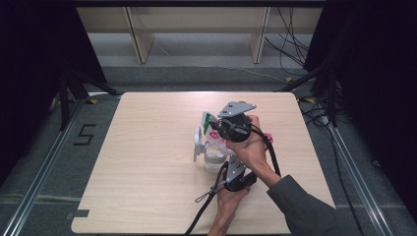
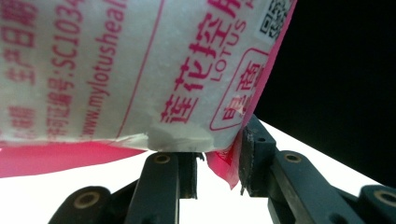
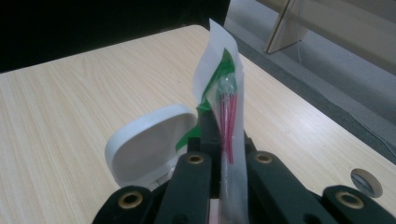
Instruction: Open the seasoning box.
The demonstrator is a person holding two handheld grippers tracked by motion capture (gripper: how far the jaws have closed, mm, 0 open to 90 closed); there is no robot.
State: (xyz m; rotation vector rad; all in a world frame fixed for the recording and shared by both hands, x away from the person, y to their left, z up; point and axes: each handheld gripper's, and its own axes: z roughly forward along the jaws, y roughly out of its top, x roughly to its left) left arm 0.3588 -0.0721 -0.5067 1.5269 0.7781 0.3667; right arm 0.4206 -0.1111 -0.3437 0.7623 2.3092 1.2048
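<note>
Your right gripper point(image 3: 223, 156) pinches the bag point(image 3: 227, 100)'s top edge just above the white box point(image 3: 147, 142); your left gripper point(image 2: 218, 161) clamps its pink lower corner beside the box.

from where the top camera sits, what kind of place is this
Probably a lab set-up for recording handling work, not a home or shop. A bare wooden table stands between black curtains, with metal floor rails, loose cables and a taped number 5 on the grey floor.
</note>
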